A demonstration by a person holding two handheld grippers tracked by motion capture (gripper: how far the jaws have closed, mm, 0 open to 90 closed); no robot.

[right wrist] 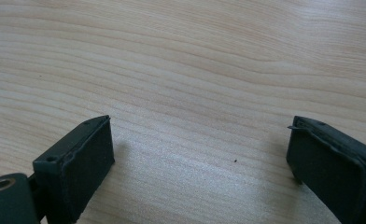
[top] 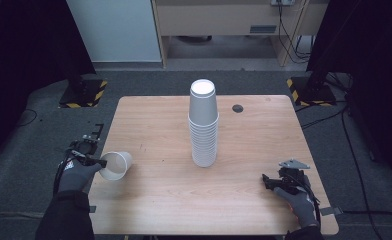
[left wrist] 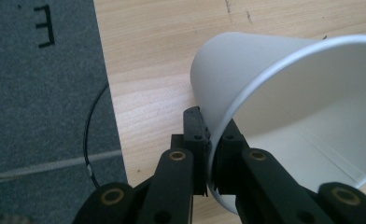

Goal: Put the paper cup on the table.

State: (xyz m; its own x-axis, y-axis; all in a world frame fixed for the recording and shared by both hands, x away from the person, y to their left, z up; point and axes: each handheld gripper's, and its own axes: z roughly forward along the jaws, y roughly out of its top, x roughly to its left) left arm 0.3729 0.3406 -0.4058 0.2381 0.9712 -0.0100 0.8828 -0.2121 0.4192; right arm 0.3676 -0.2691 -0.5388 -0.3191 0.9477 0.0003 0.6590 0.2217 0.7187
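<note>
Surface [top: 159,200]: light wood, seen from above, with grey carpet around it.

Cup [top: 116,165]: one white paper cup near the surface's left edge, tipped on its side, mouth turned toward you. In the left gripper view the cup [left wrist: 284,107] hangs over the wood with its rim wall pinched at the lower edge.

Left gripper [top: 101,162]: in your gloved left hand [top: 76,175] at the left edge of the surface. Its jaws are clenched on the cup's rim, one pad inside the wall and one outside, as the left gripper [left wrist: 209,154] shows in its own view.

Stack [top: 203,125]: a tall column of nested white cups, mouth down, standing upright near the middle of the surface, well apart from the held cup.

Right gripper [top: 266,181]: in your gloved right hand [top: 299,200] near the surface's right front corner, grey plate on top. Its jaws stand released and wide, with bare wood between them in the right gripper [right wrist: 200,154] view.

Hole [top: 238,108]: a small dark round spot in the surface, right of the stack, toward the far edge.
</note>
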